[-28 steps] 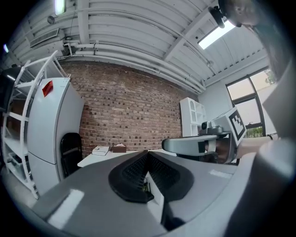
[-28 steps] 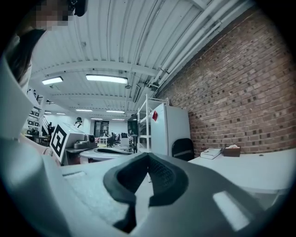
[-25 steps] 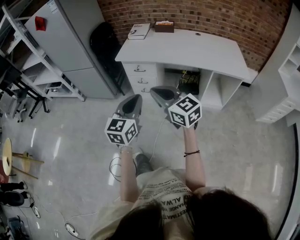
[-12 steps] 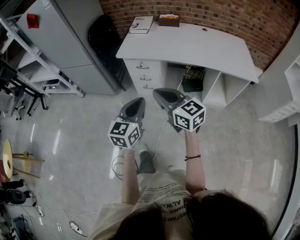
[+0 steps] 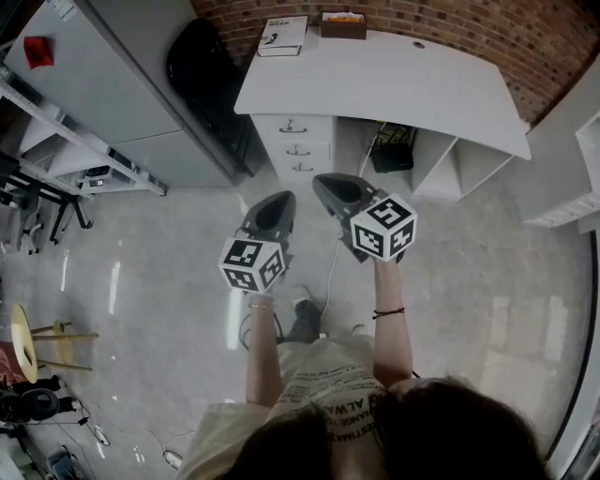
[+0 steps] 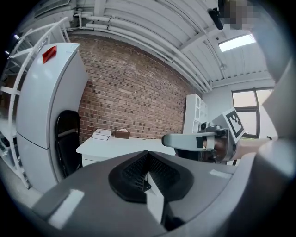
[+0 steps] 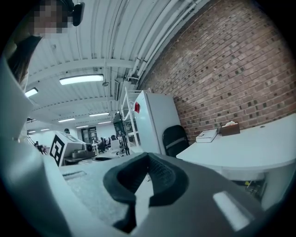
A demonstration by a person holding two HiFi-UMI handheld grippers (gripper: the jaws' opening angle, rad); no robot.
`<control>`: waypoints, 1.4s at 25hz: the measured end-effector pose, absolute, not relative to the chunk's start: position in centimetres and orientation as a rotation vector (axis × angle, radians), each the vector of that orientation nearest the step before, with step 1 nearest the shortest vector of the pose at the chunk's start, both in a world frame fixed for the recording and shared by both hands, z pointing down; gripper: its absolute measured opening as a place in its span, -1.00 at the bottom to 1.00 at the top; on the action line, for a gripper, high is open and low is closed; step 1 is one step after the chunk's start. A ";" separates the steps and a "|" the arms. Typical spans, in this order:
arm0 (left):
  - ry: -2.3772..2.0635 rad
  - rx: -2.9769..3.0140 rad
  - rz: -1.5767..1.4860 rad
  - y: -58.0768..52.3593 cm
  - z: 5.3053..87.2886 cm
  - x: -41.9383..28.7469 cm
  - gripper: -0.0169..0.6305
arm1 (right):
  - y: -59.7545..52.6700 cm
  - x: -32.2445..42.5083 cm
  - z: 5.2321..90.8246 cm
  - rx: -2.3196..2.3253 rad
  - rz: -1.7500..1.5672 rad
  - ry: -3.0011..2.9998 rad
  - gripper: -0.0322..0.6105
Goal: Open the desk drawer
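The person stands on the floor (image 5: 141, 281) in front of the desk (image 5: 394, 84), with one gripper in each hand, both held at the same height and near each other. The left gripper (image 5: 274, 204) points toward the drawers (image 5: 298, 148), and the right gripper (image 5: 328, 186) points more toward the open space under the desk. Both are well apart from the desk and touch nothing. In the left gripper view the two jaws are together, the black pads meet at the tip, and nothing is between them. In the right gripper view the jaws are together in the same way and hold nothing. The three drawers are in one stack under the left end of the desk, each with a small handle, and all three are closed, with their fronts in one line. A book (image 5: 281, 36) lies at the back left corner of the desk, and a brown box (image 5: 343, 24) stands just beside it along the back edge. The rest of the desk top is bare. A dark basket (image 5: 394, 148) stands under the desk, right of the drawers. A black chair (image 5: 202, 70) is at the left side of the desk, and a grey cabinet (image 5: 112, 84) is beside the chair. A brick wall (image 5: 469, 28) runs behind the desk.
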State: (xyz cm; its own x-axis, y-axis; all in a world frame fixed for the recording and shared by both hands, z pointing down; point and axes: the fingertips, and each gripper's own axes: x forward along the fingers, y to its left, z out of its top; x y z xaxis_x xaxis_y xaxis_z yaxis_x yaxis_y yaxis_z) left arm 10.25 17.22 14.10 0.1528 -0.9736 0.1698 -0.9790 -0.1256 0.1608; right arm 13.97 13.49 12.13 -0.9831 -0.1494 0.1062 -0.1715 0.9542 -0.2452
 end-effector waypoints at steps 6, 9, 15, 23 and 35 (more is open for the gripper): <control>-1.843 2.219 0.021 16.3 14.9 6.5 -0.95 | 12.7 10.3 13.2 0.306 0.398 -2.986 -0.89; -1.814 2.227 0.016 16.0 15.6 4.7 -0.95 | 12.6 8.6 13.8 0.331 0.397 -2.967 -0.89; -1.748 2.268 0.020 15.7 16.5 2.1 -0.95 | 12.4 5.8 15.0 0.401 0.417 -2.948 -0.89; -1.731 2.268 0.010 15.5 17.1 -0.1 -0.95 | 11.5 5.0 15.7 0.473 0.447 -2.935 -0.89; -1.705 2.250 0.029 11.0 18.6 -2.6 -0.95 | 6.6 2.5 17.6 0.500 0.507 -2.912 -0.89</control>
